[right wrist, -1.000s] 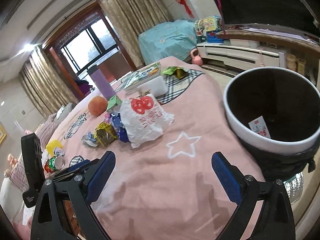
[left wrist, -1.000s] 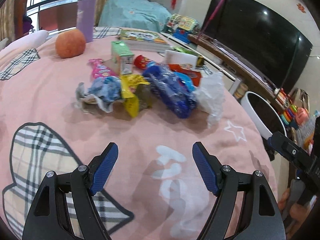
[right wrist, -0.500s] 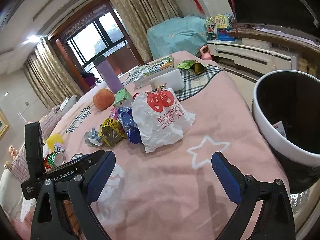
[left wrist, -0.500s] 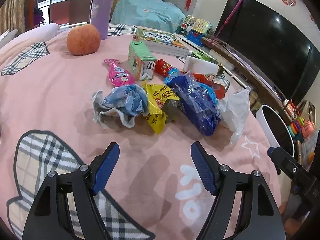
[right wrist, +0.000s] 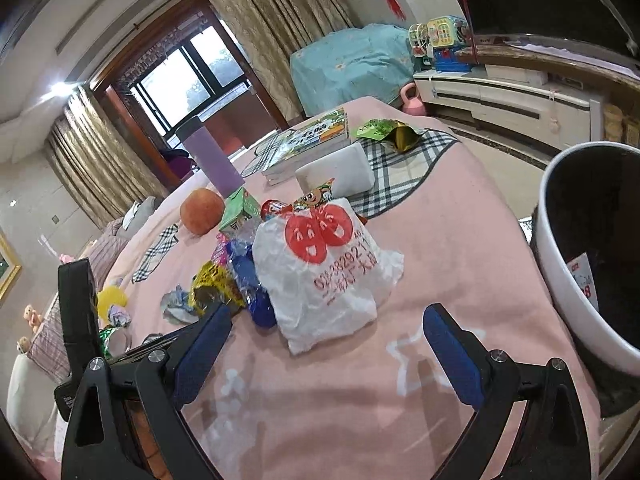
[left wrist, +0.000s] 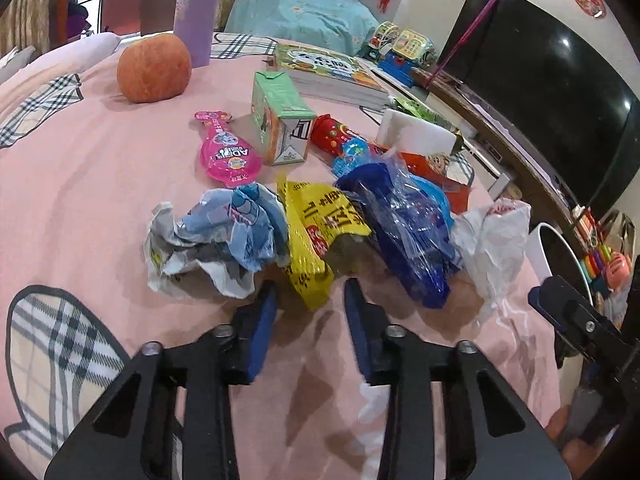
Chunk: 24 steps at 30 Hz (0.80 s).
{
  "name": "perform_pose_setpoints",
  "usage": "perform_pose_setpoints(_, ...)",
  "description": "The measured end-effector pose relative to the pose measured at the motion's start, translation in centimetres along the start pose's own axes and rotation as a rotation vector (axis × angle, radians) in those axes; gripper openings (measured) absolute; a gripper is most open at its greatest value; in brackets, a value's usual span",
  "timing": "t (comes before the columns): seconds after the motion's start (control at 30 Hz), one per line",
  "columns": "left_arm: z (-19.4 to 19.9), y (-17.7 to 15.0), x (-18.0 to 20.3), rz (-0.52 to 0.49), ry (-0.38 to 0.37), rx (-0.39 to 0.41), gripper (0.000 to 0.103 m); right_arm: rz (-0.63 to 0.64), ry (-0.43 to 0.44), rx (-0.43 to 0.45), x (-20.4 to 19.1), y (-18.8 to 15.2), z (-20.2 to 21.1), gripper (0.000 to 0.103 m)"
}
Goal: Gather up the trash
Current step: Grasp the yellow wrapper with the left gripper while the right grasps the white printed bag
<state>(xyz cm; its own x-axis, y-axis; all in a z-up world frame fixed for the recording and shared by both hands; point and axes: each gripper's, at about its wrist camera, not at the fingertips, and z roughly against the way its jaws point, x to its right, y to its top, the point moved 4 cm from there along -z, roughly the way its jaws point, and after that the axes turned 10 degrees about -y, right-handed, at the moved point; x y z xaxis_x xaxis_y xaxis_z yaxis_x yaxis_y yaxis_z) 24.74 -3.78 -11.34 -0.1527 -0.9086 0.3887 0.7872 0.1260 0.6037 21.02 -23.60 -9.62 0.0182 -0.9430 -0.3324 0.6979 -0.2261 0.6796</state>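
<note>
A pile of trash lies on the pink blanket: a crumpled blue-white wrapper (left wrist: 216,240), a yellow snack wrapper (left wrist: 316,236), a blue plastic wrapper (left wrist: 412,232) and a white plastic bag (left wrist: 496,236) (right wrist: 324,276). My left gripper (left wrist: 310,304) is open but half closed, its fingertips either side of the yellow wrapper's near corner, holding nothing. My right gripper (right wrist: 324,332) is wide open and empty, just in front of the white bag. A white trash bin (right wrist: 560,280) with a black liner stands at the right edge of the bed.
Behind the pile are a pink pouch (left wrist: 228,156), a green carton (left wrist: 280,120), a red tube (left wrist: 332,134), an apple (left wrist: 154,68), a purple bottle (left wrist: 196,12), a book (left wrist: 332,72) and a white box (left wrist: 416,136). A TV (left wrist: 540,92) stands right.
My left gripper has moved forward to the yellow wrapper and its jaws have narrowed. My right gripper has drawn closer to the white bag, with the bin sliding to the right edge.
</note>
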Motion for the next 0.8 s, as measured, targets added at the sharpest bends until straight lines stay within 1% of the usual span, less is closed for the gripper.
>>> perform_pose_setpoints(0.03,-0.1,0.0,0.0,0.0,-0.003,-0.002,0.02,0.0,-0.003,-0.002,-0.1,0.1,-0.4,0.097)
perform_pose_setpoints(0.07,-0.2,0.1,0.0,-0.001,-0.006,-0.005,0.014,0.0,-0.003,-0.005,-0.1,0.2,-0.7,0.094)
perform_pose_setpoints(0.1,-0.2,0.1,0.1,-0.006,-0.009,-0.006,0.01,0.002,-0.005,-0.007,-0.2,0.2,-0.9,0.083)
perform_pose_setpoints(0.13,-0.2,0.1,0.2,-0.01,-0.012,-0.004,0.008,0.006,-0.012,-0.013,-0.3,0.2,-1.2,0.076)
perform_pose_setpoints(0.2,0.1,0.1,0.4,-0.025,-0.022,0.004,0.005,0.015,-0.015,-0.024,-0.4,0.1,-1.5,0.033)
perform_pose_setpoints(0.23,0.3,0.0,0.5,-0.034,-0.022,0.008,0.004,0.019,-0.014,-0.023,-0.5,-0.1,-1.4,0.025)
perform_pose_setpoints(0.27,0.5,-0.1,0.7,-0.044,-0.022,0.012,0.004,0.026,-0.023,-0.015,-0.6,-0.2,-1.2,0.023)
perform_pose_setpoints(0.33,1.0,-0.4,0.9,-0.06,-0.032,0.012,0.003,0.044,-0.025,0.005,-0.7,-0.5,-0.4,0.015)
perform_pose_setpoints(0.53,2.2,-1.9,1.4,-0.074,-0.049,0.003,0.003,0.038,-0.017,0.021,-0.4,-1.1,1.7,0.013)
perform_pose_setpoints(0.8,4.7,-2.4,0.9,-0.059,-0.038,0.048,0.003,0.011,-0.018,0.069,0.7,-1.5,4.9,0.012)
